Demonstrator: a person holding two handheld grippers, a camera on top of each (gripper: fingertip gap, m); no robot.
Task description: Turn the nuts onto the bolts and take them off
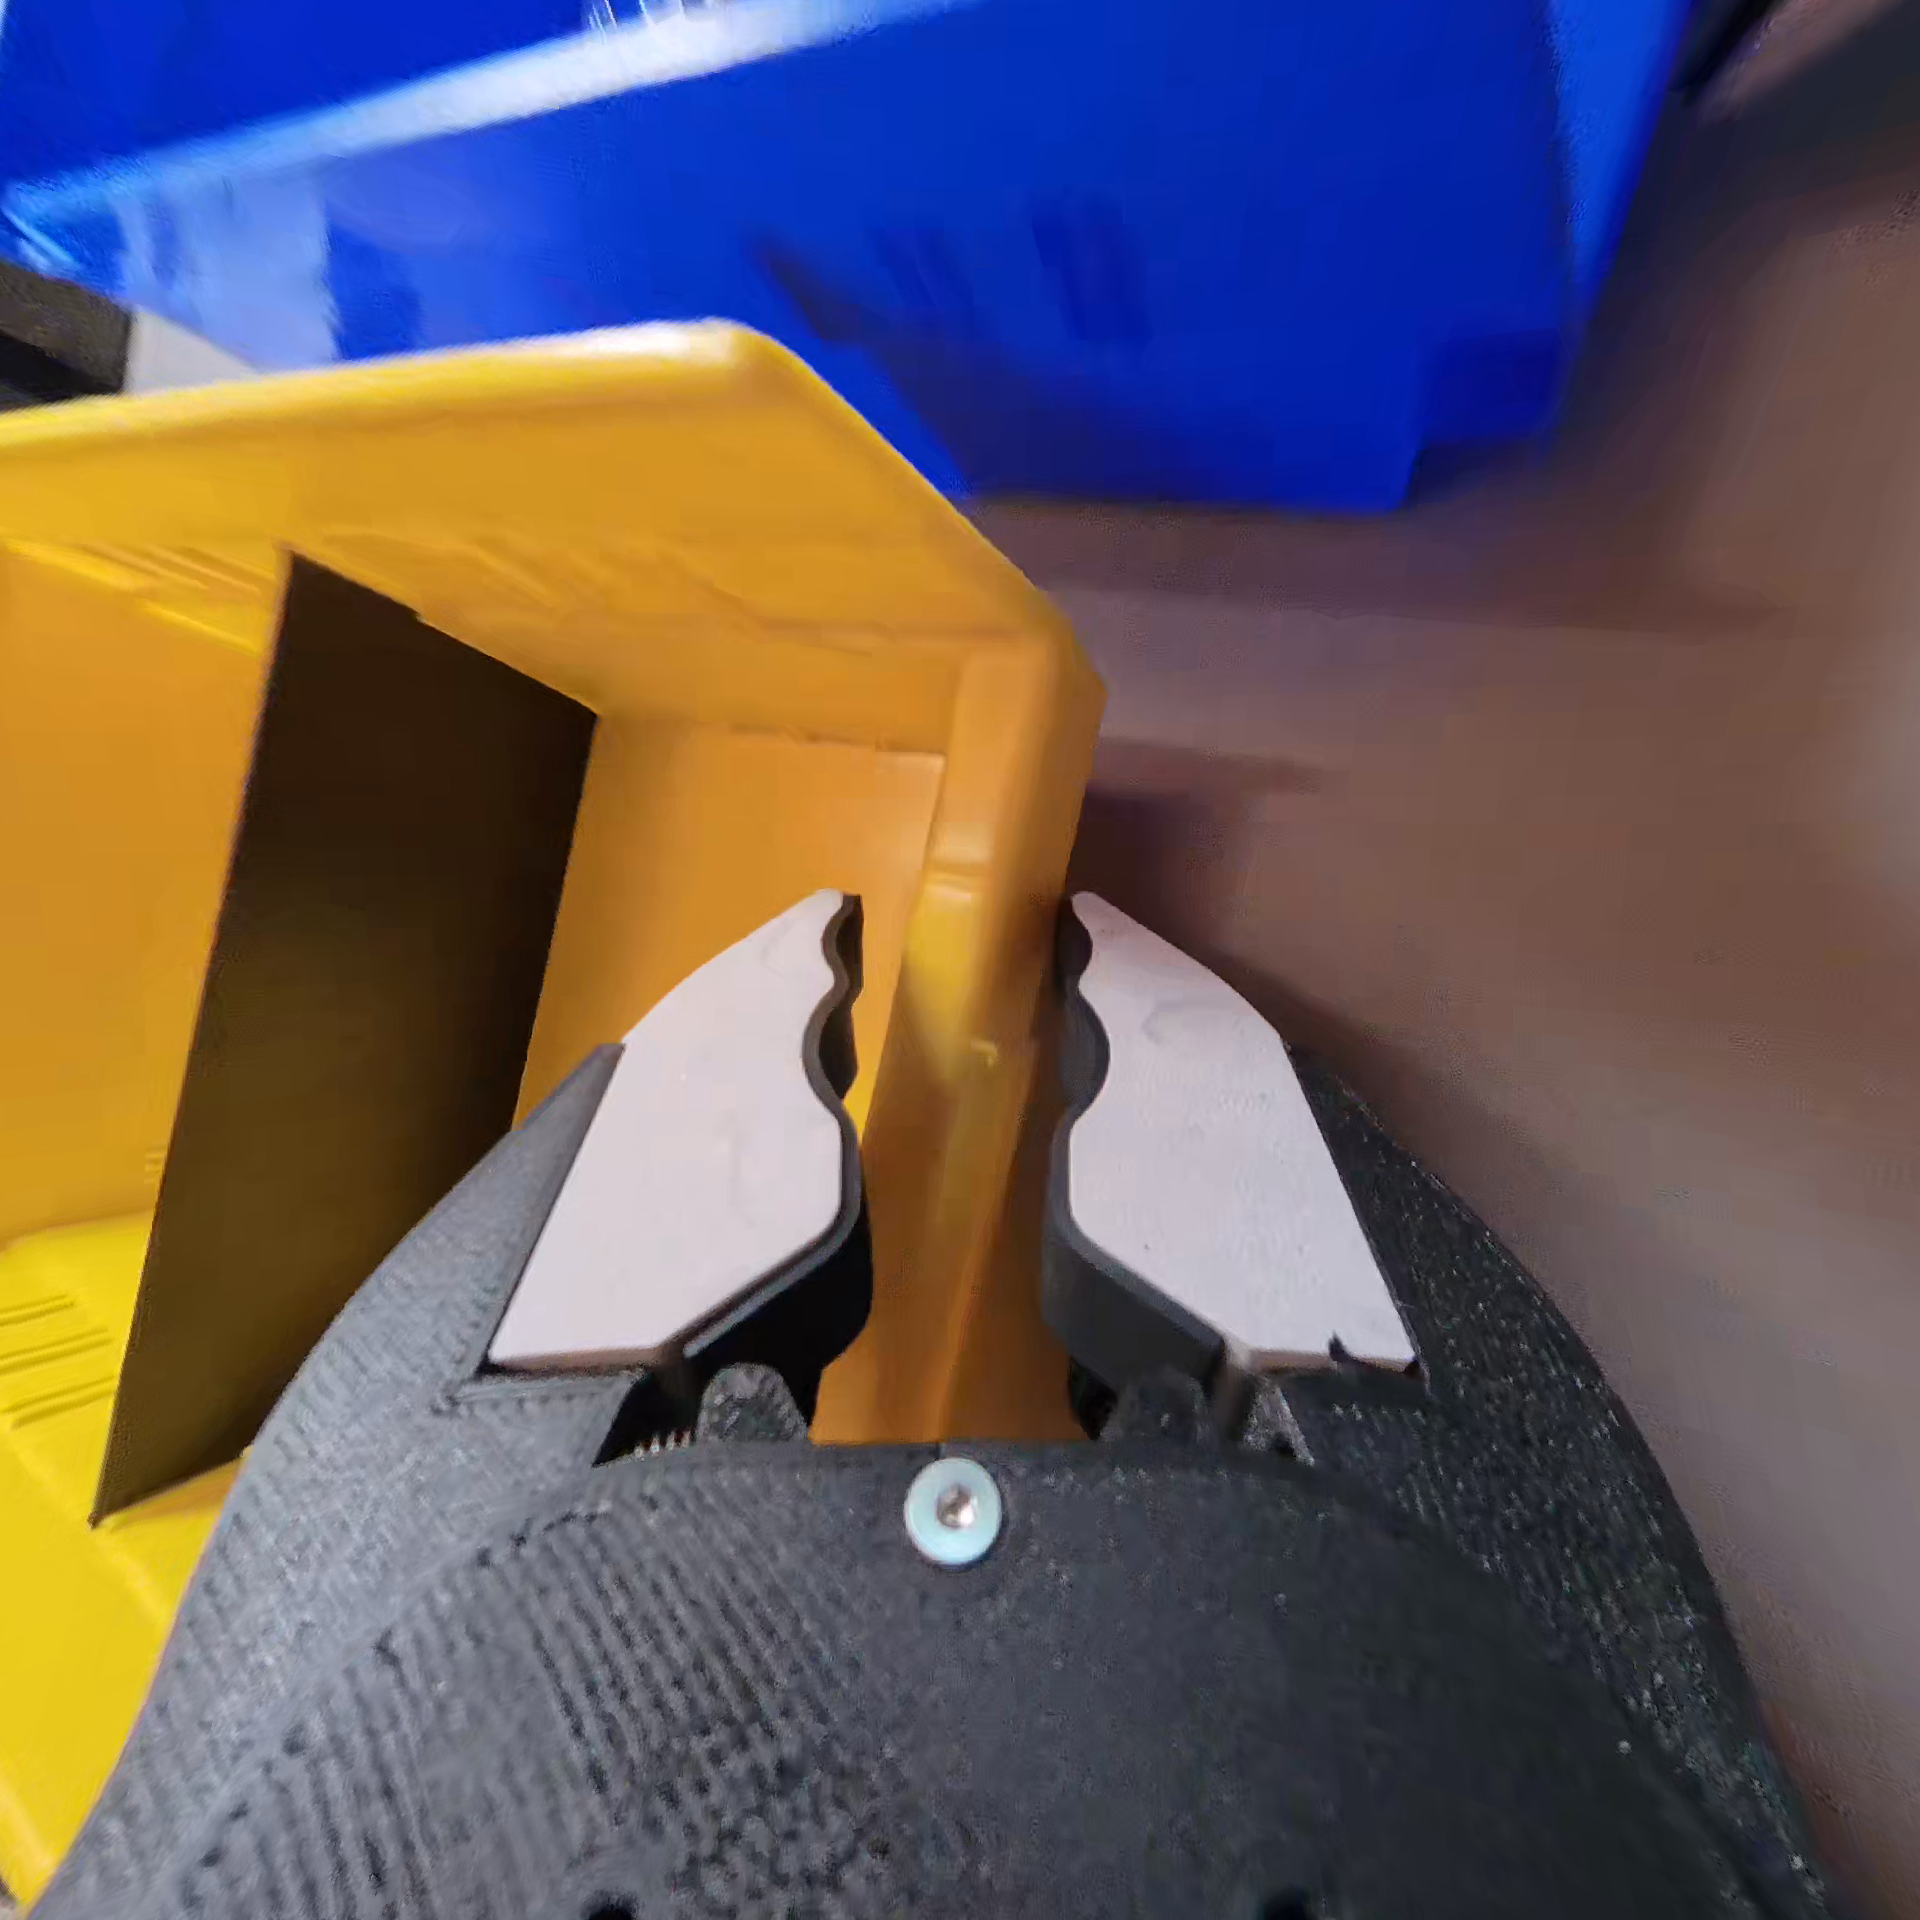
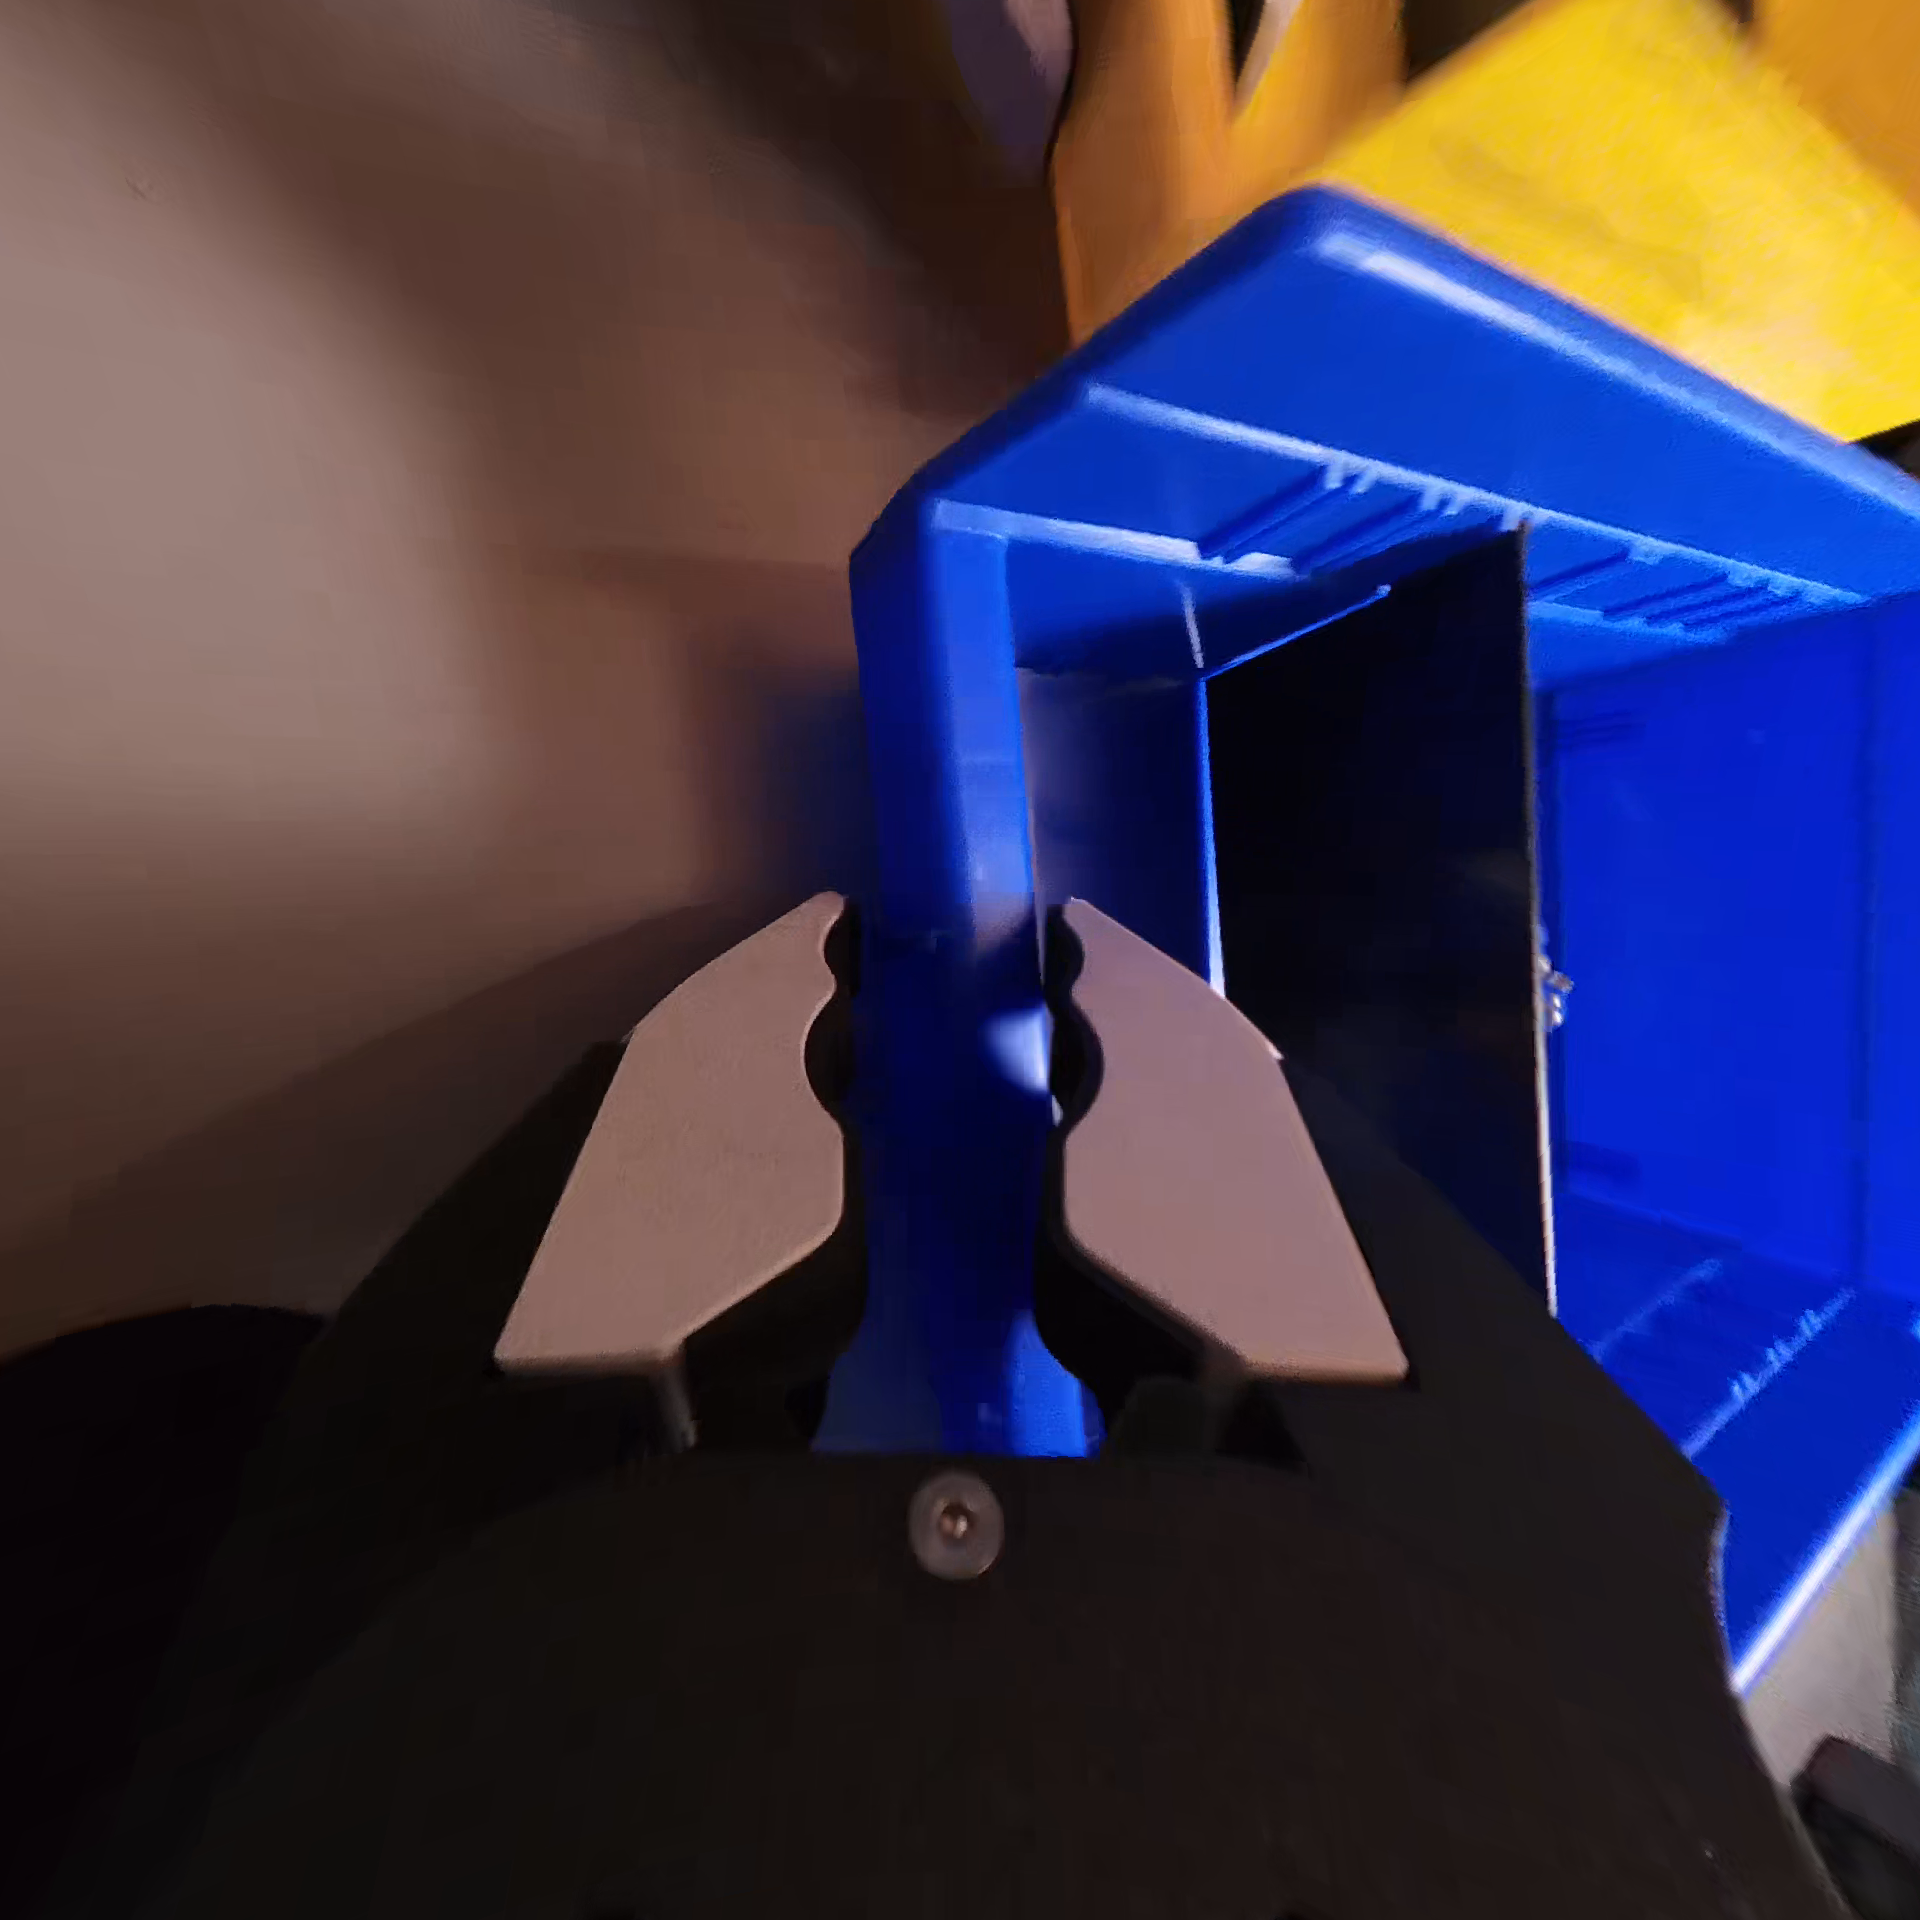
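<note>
My left gripper (image 1: 958, 909) is shut on the rim of a yellow plastic bin (image 1: 644, 540), with one finger inside the bin and one outside its wall. A dark divider plate (image 1: 364, 987) stands inside that bin. My right gripper (image 2: 945, 914) is shut on the rim of a blue plastic bin (image 2: 1351, 436), one finger on each side of its wall. A dark divider (image 2: 1371, 914) stands inside the blue bin. No nuts or bolts show clearly in either view. Both views are blurred by motion.
The blue bin (image 1: 1039, 239) fills the top of the left wrist view, behind the yellow one. The yellow bin (image 2: 1621, 208) shows behind the blue bin in the right wrist view. A brown tabletop (image 1: 1507, 831) lies beside both bins. My hands' fingertips stand some 15 centimetres from each other.
</note>
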